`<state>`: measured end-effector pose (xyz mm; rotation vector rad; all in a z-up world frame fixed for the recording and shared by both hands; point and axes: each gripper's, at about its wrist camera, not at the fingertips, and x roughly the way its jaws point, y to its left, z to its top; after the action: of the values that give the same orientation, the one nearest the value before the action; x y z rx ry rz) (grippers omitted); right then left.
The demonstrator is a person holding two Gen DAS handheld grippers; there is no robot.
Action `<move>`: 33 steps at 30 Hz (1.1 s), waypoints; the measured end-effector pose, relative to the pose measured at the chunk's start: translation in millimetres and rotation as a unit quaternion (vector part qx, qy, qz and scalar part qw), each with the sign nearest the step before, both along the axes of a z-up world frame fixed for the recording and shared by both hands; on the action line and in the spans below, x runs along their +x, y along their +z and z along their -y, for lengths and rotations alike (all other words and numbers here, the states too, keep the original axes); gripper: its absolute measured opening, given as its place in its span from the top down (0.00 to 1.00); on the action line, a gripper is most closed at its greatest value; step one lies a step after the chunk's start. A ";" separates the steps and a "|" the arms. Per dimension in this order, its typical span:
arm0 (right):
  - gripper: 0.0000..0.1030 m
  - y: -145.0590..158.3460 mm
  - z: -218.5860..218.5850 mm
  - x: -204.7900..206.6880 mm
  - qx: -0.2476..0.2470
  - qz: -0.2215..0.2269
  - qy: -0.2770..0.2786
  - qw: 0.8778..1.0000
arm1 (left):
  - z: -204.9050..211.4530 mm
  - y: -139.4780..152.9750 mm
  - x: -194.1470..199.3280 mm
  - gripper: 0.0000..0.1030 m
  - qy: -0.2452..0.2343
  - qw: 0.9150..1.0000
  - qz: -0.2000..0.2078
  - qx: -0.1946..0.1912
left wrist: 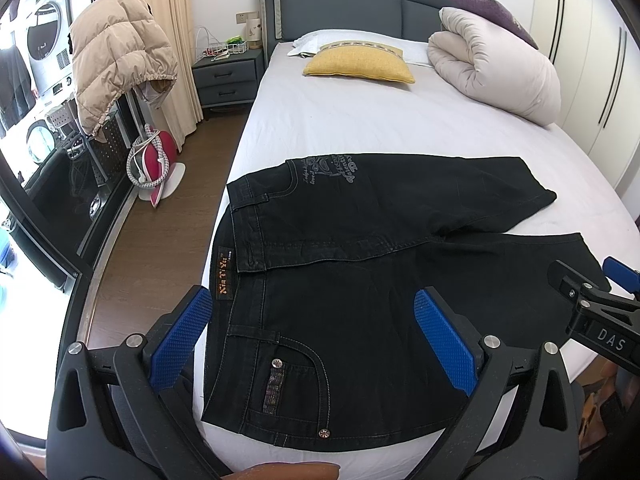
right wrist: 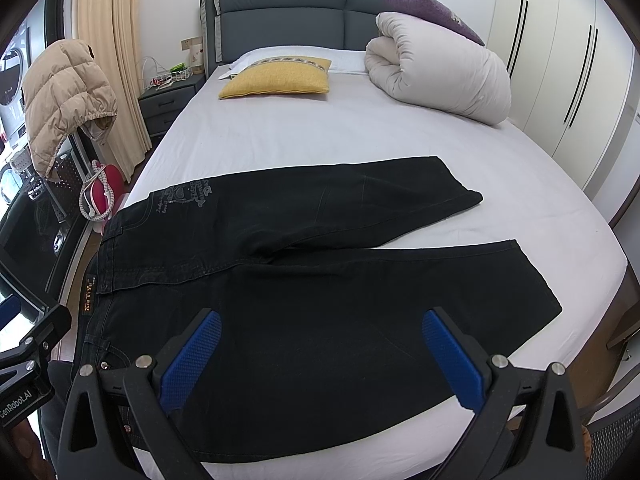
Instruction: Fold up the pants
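Both my wrist cameras look down the bed from its foot edge toward the headboard. My left view sits close over the pants' waistband; my right sits over the legs. Both share the pants.

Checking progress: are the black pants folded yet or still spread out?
Spread out. The black denim pants lie flat on the white bed sheet, both legs apart and at full length.

The pants vanish behind the right gripper — near hem unseen — pocket print too small to read.
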<state>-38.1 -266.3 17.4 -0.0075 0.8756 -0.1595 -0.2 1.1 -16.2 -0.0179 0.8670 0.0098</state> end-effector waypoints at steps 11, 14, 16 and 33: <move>0.00 -3.9 -3.7 -2.0 0.001 -0.001 0.001 1.000 | -0.6 -2.8 -0.7 0.00 0.000 1.000 -0.001 -0.001; 0.00 -2.7 -2.0 -1.0 0.001 -0.001 0.001 1.000 | -0.7 -2.6 -0.8 0.00 0.000 1.000 -0.001 0.001; 0.00 -3.3 -2.5 -1.1 0.001 -0.001 0.000 1.000 | -0.6 -6.2 -1.5 0.00 0.001 1.000 0.003 0.007; 0.00 -12.4 13.9 33.7 0.025 0.019 0.069 0.997 | -6.8 -26.8 71.6 0.00 -0.079 0.994 0.012 0.074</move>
<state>-4.4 -280.2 4.9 -0.0173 0.8387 -0.0084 71.4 7.9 -43.1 0.1896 0.8401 -0.0734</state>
